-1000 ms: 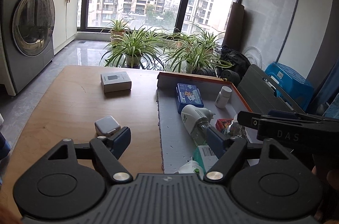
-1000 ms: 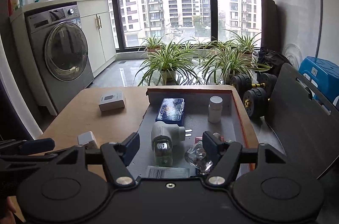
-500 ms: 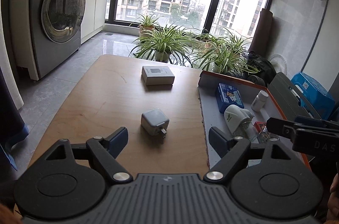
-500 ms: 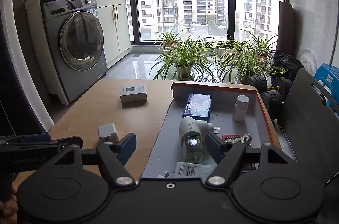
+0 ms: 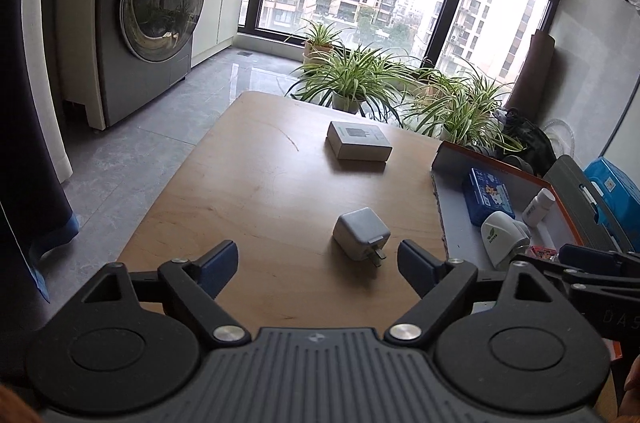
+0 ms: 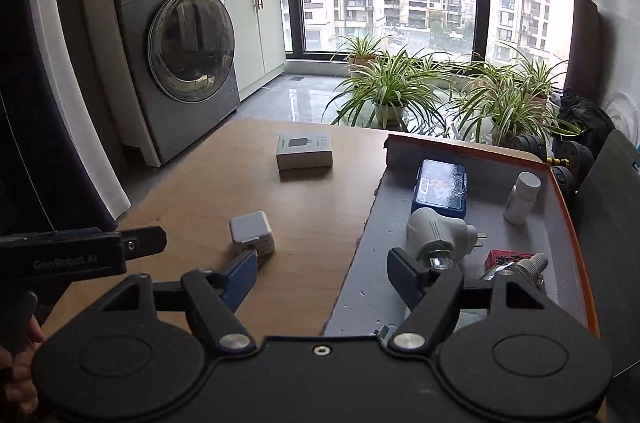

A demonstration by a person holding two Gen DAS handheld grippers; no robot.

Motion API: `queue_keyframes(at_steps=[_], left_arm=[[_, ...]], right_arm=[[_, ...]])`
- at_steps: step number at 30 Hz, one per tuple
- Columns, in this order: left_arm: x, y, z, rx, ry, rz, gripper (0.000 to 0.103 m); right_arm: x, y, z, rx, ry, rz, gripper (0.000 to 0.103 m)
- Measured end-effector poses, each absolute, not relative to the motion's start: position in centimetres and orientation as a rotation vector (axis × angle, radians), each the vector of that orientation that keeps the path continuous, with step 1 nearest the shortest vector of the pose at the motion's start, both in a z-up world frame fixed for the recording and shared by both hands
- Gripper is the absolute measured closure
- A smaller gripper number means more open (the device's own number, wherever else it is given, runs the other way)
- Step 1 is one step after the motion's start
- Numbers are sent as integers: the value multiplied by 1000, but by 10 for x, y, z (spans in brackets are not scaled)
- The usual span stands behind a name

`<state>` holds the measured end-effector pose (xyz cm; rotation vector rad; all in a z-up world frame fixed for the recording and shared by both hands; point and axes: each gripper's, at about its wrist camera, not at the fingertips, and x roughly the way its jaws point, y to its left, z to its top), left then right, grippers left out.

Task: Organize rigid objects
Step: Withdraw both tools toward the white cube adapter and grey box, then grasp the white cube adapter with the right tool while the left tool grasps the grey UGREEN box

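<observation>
White charger cube [image 5: 361, 233] lies on the table [image 5: 256, 191], lower centre of frame, prongs toward camera. Left gripper [image 5: 316, 265] just short of it, jaws wide, empty. Grey box [image 5: 359, 140] beyond. Tray [image 6: 568, 219] at right; right gripper [image 6: 322, 273] jaws wide, empty.

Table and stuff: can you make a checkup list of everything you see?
Surface: wooden table, bare wood showing.
Job's things: white charger and grey box lie on the table, apart; tray holds blue case, white bottle, white plug-in device.
Clutter: nothing seen.
Grippers: left gripper open, empty; right gripper open, empty.
Cables: nothing seen.
Surroundings: washing machine, potted plants, window.
</observation>
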<state>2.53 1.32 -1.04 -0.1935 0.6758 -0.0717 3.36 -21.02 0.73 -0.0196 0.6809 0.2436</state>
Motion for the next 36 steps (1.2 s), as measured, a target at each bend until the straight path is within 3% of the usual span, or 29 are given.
queue_keyframes(at_steps=[31,32,33,34,36], left_arm=[[103,59,-31,-147,719,-75,9],[106,59,-31,-144,719,-80,8],[109,59,-32,-141,719,-86,8],[112,58,-33,-137,720,-92,8],[119,56,-34,-131,725,-113,7]], right_arm=[[147,-123,-57,-22,901,364,17],[148,-122,-59,-25,904,367,18],[149,-120,-60,-28,912,368,30],[149,-120,-60,-34,911,357,49],[146,-120,-59,-45,893,357,52]])
